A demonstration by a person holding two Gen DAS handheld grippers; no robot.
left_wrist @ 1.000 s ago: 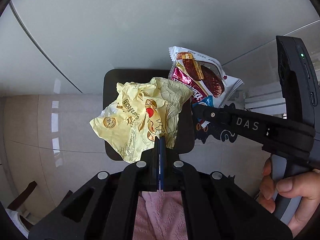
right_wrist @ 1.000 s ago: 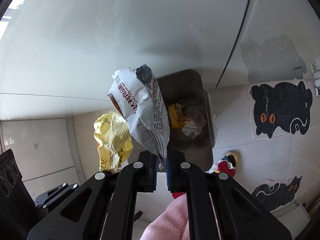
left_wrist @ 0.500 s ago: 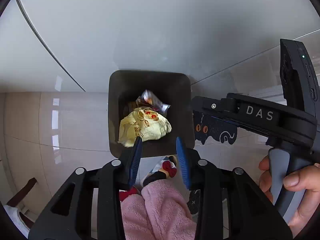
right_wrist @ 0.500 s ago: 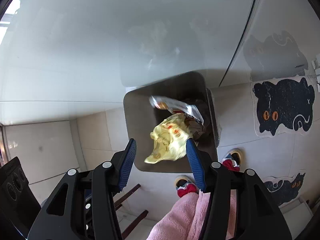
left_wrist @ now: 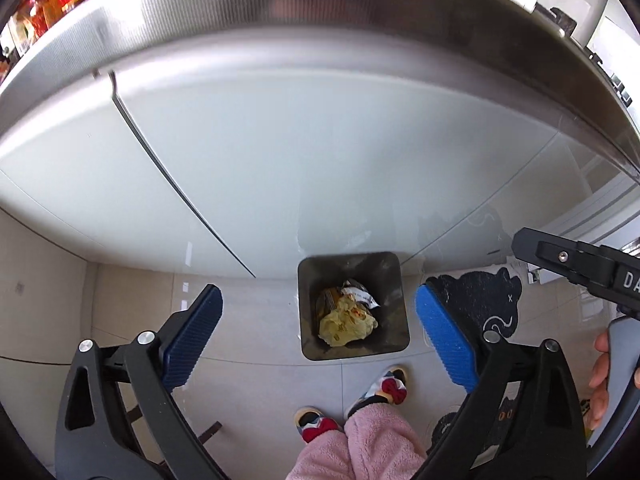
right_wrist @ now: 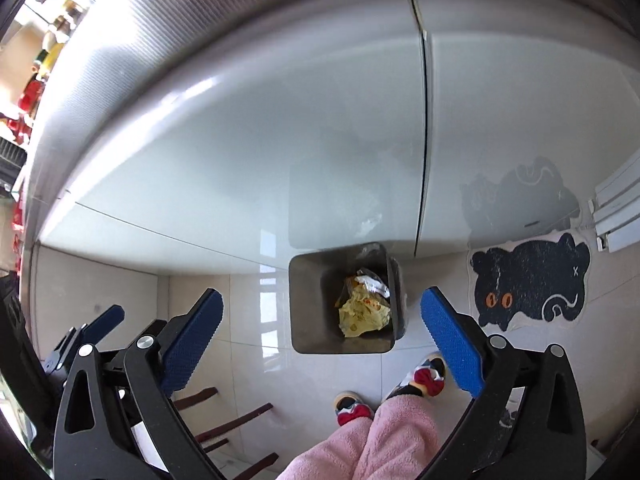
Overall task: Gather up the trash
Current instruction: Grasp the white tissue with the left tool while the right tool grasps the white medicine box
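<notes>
Left claw point(left_wrist: 318, 340): black plastic frame w/ silver screws, ribbed blue pads point(left_wrist: 446, 344). Right claw point(right_wrist: 322, 344): same build, white "DA" lettering on its arm. Person wears fuzzy pink trousers point(right_wrist: 384, 436) and slippers point(right_wrist: 420, 378) w/ red bows.

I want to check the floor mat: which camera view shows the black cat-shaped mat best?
The right wrist view shows it best: the black cat mat lies whole on the floor right of the bin, orange eyes and tail visible. In the left wrist view the mat is partly hidden behind the left gripper's right finger.
</notes>
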